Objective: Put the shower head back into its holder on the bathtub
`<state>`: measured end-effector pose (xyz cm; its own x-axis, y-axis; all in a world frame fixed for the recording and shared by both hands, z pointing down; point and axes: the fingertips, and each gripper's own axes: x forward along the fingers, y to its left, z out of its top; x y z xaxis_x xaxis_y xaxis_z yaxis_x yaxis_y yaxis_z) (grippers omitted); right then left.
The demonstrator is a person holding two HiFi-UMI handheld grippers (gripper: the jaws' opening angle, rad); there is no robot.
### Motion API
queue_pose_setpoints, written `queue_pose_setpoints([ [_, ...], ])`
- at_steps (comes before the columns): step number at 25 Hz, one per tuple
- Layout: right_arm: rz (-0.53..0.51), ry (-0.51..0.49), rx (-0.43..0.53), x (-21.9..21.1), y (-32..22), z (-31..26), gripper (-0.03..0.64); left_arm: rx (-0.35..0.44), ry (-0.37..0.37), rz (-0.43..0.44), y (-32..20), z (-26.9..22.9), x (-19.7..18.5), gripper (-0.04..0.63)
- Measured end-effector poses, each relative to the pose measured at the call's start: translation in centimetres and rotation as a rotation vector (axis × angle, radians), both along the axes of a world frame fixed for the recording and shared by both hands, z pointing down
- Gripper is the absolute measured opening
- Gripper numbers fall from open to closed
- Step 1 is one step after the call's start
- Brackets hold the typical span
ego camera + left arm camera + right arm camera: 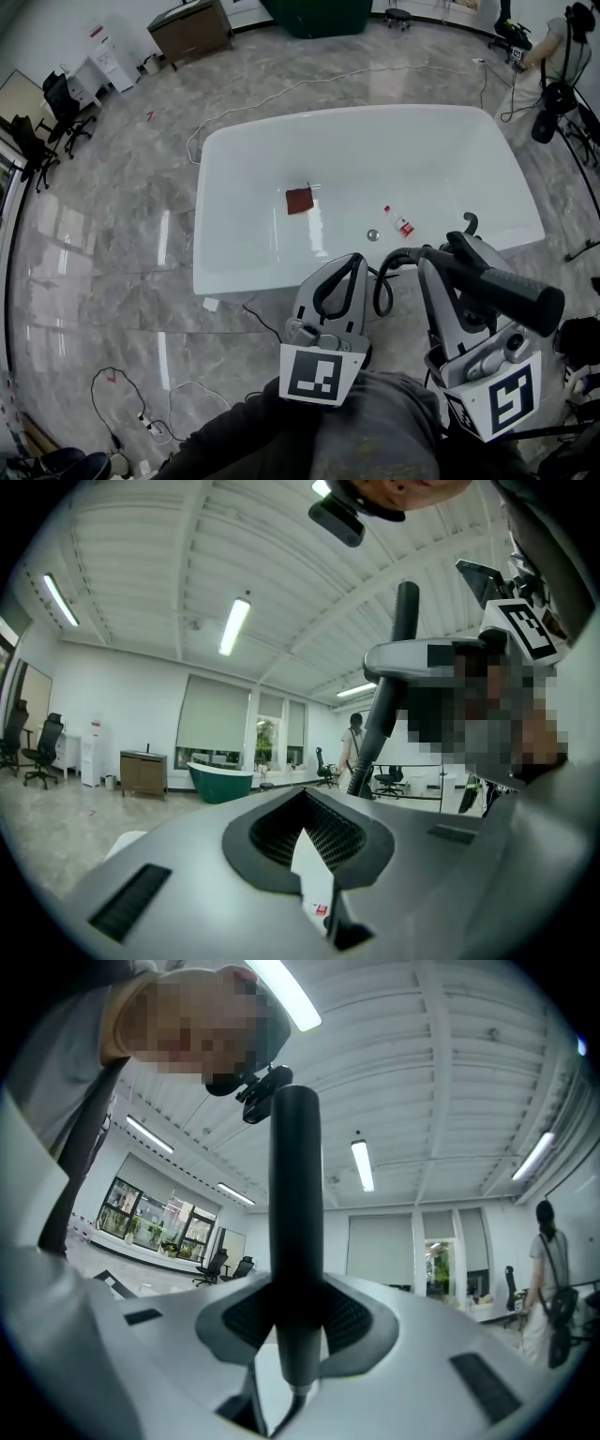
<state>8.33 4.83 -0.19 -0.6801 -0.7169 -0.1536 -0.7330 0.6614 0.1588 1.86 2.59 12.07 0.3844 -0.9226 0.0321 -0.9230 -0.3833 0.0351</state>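
A white bathtub [244, 150] fills the middle of the head view. On its near right rim stands a small dark hooked fitting [470, 222]. Just in front of it, my right gripper [448, 262] is shut on the black shower head handle [511, 292], which sticks up towards the camera; its black hose [386, 272] loops to the left. In the right gripper view the handle [296, 1241] stands upright between the pads [347, 1321]. My left gripper [349, 264] hangs beside the hose over the tub's near rim, shut and empty. Its pads [323, 832] hold nothing.
A red cloth [299, 200], a small bottle [399, 221] and the drain [372, 234] lie in the tub. Cables [141, 412] trail over the marble floor at lower left. Office chairs [56, 103], a cabinet [190, 28] and a person [553, 56] stand along the room's edges.
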Motion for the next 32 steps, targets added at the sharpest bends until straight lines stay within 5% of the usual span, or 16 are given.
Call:
queue_pose_setpoints([
  [20, 0.012, 0.028, 0.154, -3.7, -6.2, -4.6, 0.126, 0.104, 0.027, 0.056, -8.3, -2.9, -2.3, 0.003],
  [32, -0.034, 0.064, 0.222, -5.3, -8.6, -7.8, 0.126, 0.096, 0.054, 0.050, -10.6, -3.7, -2.4, 0.003],
])
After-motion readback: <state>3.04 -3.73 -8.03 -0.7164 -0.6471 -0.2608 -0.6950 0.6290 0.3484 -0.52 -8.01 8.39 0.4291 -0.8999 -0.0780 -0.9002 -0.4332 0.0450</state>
